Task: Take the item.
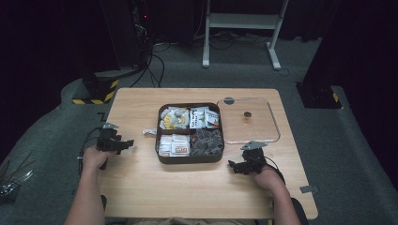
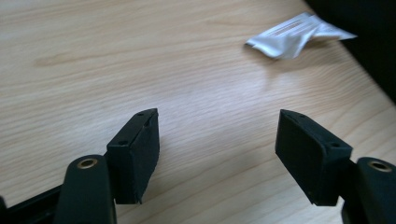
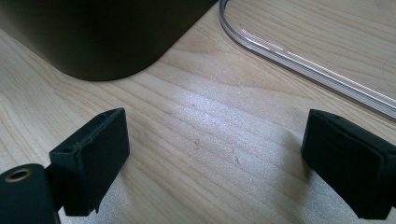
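I am bringing my left tongs low over the bench toward the small silvery sachet that is lying loose on the wood, just beside the left wall of the dark compartment box; in the high view the sachet is sitting between that box and my left tongs, still apart from both pads; my left jaws are standing well apart with nothing between them, only bare wood; my right tongs are likewise gaping wide and gripping nothing, resting near the box's front right corner, with the clear lid lying flat on the bench just beyond them.

I am judging the sachet to be very light, thin and crinkly; it is looking foil-like, so probably slick, and soft enough to fold or skate away if I nudge it sideways; it is lying a little puckered, one end lifting off the wood, and I am thinking that raised, creased end is the place to pinch, coming in low and closing across its narrow width; a gentle squeeze should be doing, since whatever is inside may be crushing under a hard one.
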Demonstrator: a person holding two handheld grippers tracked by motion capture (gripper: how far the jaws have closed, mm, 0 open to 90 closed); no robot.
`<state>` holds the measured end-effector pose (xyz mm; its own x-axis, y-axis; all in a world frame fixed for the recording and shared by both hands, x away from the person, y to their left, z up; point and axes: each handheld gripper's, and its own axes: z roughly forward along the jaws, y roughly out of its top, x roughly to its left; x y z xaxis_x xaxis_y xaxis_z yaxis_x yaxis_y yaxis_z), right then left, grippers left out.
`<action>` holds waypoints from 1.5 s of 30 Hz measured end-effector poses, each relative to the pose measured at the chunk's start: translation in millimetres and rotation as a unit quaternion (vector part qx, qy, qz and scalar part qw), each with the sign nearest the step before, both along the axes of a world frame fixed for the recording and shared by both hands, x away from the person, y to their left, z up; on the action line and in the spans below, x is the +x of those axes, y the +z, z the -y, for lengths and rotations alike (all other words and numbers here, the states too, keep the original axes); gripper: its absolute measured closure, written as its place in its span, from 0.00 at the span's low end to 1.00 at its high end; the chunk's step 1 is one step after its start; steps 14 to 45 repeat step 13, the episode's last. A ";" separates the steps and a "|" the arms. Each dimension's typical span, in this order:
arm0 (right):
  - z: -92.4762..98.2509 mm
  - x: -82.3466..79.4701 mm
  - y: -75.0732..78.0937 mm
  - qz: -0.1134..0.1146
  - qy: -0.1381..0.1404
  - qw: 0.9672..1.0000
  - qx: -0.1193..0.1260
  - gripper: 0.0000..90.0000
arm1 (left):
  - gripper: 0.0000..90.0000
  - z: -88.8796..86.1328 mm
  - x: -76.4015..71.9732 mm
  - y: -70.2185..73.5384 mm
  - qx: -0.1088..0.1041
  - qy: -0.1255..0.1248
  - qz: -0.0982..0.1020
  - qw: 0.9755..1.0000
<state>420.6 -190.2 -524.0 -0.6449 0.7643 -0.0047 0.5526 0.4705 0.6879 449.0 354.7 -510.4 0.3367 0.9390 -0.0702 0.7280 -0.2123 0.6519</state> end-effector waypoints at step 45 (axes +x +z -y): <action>0.2 0.0 -0.3 0.002 0.000 1.000 0.000 0.08 | 0.16 2.3 0.4 -16.0 0.020 0.009 0.049 0.999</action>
